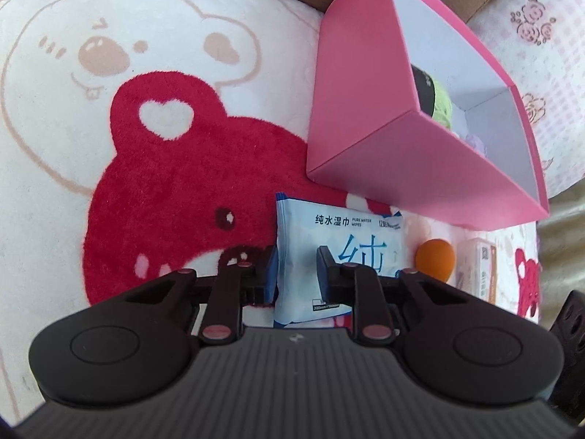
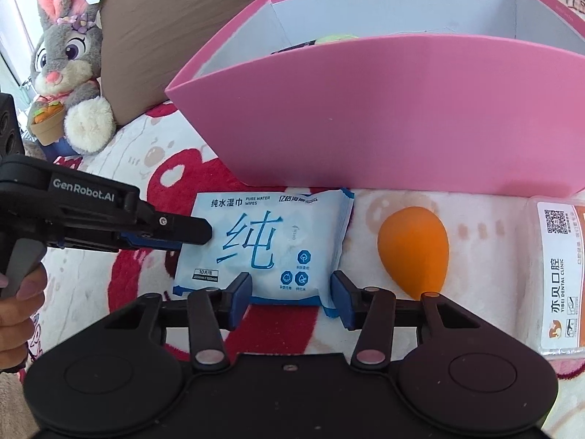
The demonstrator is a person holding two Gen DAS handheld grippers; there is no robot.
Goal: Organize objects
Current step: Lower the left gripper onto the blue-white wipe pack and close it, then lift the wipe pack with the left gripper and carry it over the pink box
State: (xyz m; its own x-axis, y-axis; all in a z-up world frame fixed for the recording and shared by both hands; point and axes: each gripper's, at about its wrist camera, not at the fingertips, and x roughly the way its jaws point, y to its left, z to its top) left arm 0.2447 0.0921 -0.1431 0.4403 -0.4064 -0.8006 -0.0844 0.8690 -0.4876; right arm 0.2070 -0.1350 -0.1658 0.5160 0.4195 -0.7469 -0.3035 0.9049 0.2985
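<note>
1. Plush blanket [image 2: 285, 329] with red bear prints lies under everything we see; a grey bunny toy [image 2: 65, 62] sits at the far left.
2. Our left gripper [image 1: 294, 267] pinches the left edge of the wet wipes pack [image 2: 263, 245], one finger on top, one beneath.
3. Our right gripper [image 2: 291, 296] stands spread at the pack's near edge, touching nothing we can confirm.
4. Just behind the pack stands the pink box [image 2: 384, 117]; an orange sponge [image 2: 413, 248] and a dental clinic packet [image 2: 559, 278] lie to its right.

Two close, low wrist views — both on the wipes pack [image 1: 340, 256] and pink box [image 2: 384, 109].
</note>
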